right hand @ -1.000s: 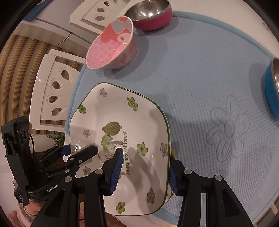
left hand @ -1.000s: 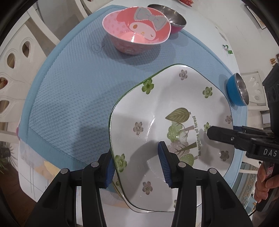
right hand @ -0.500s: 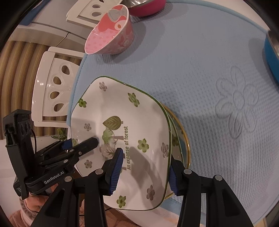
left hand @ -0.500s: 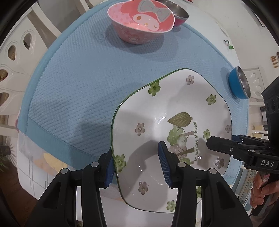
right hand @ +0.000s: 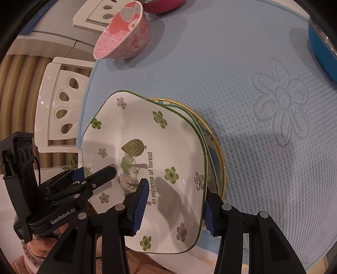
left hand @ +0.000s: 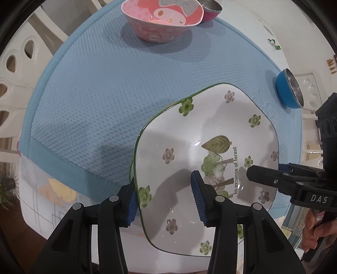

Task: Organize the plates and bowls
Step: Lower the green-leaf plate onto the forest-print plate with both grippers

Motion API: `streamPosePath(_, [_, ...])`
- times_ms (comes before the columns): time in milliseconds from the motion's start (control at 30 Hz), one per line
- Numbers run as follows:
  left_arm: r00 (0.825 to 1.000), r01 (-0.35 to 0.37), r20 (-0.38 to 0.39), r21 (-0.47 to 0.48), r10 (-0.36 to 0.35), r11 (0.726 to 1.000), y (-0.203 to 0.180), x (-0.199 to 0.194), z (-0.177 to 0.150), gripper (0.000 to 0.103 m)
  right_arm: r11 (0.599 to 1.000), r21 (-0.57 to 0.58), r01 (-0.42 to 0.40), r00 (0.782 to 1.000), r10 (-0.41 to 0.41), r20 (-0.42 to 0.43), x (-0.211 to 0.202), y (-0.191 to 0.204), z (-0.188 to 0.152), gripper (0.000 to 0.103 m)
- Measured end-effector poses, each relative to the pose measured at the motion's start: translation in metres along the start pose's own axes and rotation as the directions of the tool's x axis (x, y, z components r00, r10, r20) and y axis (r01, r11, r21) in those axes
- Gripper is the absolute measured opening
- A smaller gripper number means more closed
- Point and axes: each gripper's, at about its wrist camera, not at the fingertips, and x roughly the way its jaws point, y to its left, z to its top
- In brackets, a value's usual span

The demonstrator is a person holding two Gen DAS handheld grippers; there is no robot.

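Observation:
A white square plate with green flowers and the words "An expanse of forest" (left hand: 210,130) (right hand: 147,134) is held tilted above the blue mat. My left gripper (left hand: 164,200) is shut on its left rim. My right gripper (right hand: 172,204) is shut on its right rim, and also shows in the left wrist view (left hand: 263,175). Under the plate, in the right wrist view, lie another green-rimmed plate and a gold-rimmed plate (right hand: 217,145) on the mat. A pink cartoon bowl (left hand: 162,19) (right hand: 124,35) stands at the far side.
A blue quilted mat (left hand: 94,94) covers the round white table. A magenta steel bowl (left hand: 210,10) stands behind the pink bowl. A blue steel bowl (left hand: 288,88) (right hand: 322,42) sits at the right edge. White chairs (right hand: 61,109) stand to the left.
The plate has risen off the stack and come toward the table's near edge with both grippers. The gold-rimmed plate beneath has come into sight.

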Motion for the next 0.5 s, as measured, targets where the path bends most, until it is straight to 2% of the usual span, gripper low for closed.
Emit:
streamPosePath(333, [1.000, -0.008, 0.001, -0.007, 0.008, 1.000, -0.0009, 0.0004, 0.0030, 0.043, 1.000, 0.029, -0.008, 1.000, 0.008, 0.003, 0.0031, -0.0022, -0.0013, 0.046])
streamPosePath(500, [0.999, -0.041, 0.002, 0.001, 0.041, 0.999, -0.0065, 0.0007, 0.0036, 0.047, 0.999, 0.052, 0.000, 1.000, -0.001, 0.016, 0.0029, -0.0024, -0.0034, 0.046])
